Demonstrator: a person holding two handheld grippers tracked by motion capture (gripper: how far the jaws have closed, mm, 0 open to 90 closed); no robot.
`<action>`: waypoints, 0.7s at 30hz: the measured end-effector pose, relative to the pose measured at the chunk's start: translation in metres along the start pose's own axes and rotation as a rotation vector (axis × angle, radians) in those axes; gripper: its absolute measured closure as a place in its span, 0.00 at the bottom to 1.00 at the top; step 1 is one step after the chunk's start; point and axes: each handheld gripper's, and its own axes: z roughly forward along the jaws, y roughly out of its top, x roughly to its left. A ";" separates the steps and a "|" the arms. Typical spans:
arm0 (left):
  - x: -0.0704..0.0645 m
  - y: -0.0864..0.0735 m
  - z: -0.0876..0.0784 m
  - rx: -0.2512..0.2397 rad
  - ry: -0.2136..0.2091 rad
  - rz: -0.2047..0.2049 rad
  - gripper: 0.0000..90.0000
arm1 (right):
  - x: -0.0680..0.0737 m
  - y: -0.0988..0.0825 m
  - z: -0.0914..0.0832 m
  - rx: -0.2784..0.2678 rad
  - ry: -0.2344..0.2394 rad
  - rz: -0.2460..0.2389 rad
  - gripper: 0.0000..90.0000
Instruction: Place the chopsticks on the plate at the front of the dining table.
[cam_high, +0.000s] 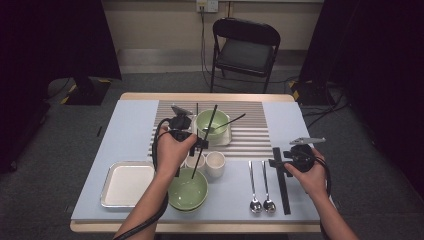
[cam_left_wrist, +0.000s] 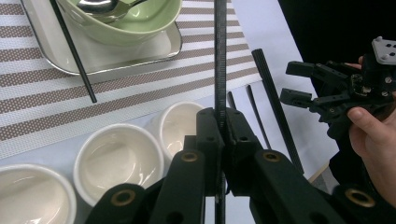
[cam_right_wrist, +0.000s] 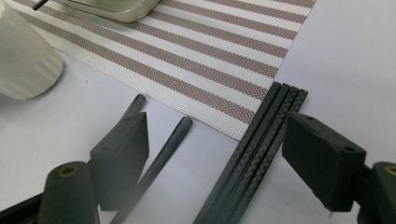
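Chopstick (cam_left_wrist: 220, 56) upright in left claw (cam_left_wrist: 223, 135) (clamped)

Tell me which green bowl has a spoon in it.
The far green bowl, sitting in the small tray on the striped mat, holds a spoon. The near green bowl is empty.

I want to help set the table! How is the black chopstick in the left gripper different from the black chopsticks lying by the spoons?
The held black chopstick is clamped in the left gripper above the cups; the lying black chopsticks rest flat, bundled together. Both look black and slender.
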 end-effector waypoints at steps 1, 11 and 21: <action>0.000 0.000 0.000 -0.001 0.002 -0.004 0.96 | 0.000 -0.001 0.000 0.001 0.000 0.001 0.25; 0.006 0.001 -0.001 -0.010 0.005 -0.015 0.96 | -0.004 -0.009 0.004 0.016 0.004 0.002 0.24; 0.014 0.003 0.000 -0.013 0.012 -0.036 0.96 | -0.005 -0.017 0.009 0.029 0.001 -0.002 0.24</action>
